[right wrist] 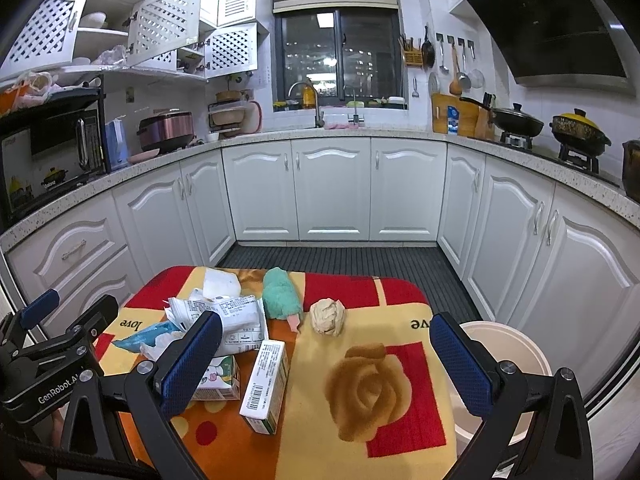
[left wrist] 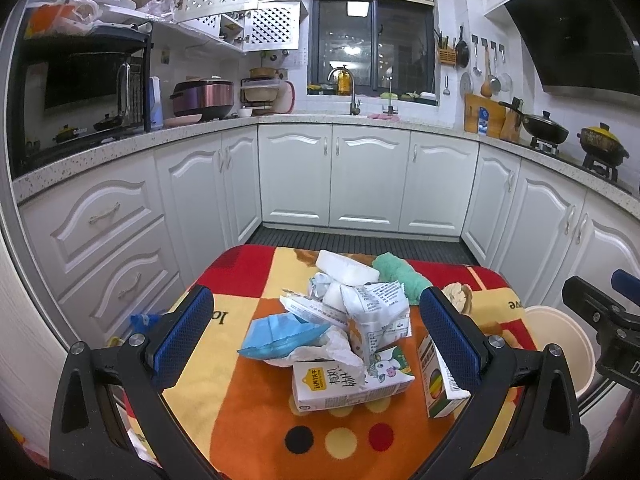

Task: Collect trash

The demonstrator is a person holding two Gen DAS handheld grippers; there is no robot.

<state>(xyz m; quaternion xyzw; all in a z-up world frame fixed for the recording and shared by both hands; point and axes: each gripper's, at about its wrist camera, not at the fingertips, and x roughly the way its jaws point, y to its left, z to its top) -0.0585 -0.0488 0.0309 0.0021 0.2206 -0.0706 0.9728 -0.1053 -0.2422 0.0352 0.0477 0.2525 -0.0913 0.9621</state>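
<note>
Two Open Tools, One Heap of Trash

Several pieces of litter lie on the small worktop under a red, orange and yellow patterned blanket [right wrist: 360, 408], and a round cream plastic bin [right wrist: 516, 344] stands on the floor just beside its right edge, the likely place for it all.

Going down by size: the crumpled white printed packaging bag [left wrist: 376, 316] tops the heap at the left of the worktop. It looks light and floppy, so a pinch on a raised fold should do. Under it sits the white milk carton with a cartoon cow [left wrist: 348, 384], probably empty and easily crushed; take it across its narrow sides. Near it lies the tall white-and-green cardboard box with a barcode [right wrist: 266, 384], stiff and light, best gripped across its thin faces. The rolled mint-green fluffy cloth [right wrist: 282, 294] is soft and forgiving (whether it counts as trash I cannot tell). The blue plastic pouch [left wrist: 280, 336] looks slippery. The crumpled beige paper ball [right wrist: 327, 316] sits apart and would be the easiest pick.

The left tool [left wrist: 316, 330] hovers low, level, spread wide and empty, framing the heap. The right tool [right wrist: 326, 354] is likewise wide open, holding nothing, aimed toward the paper ball.
</note>
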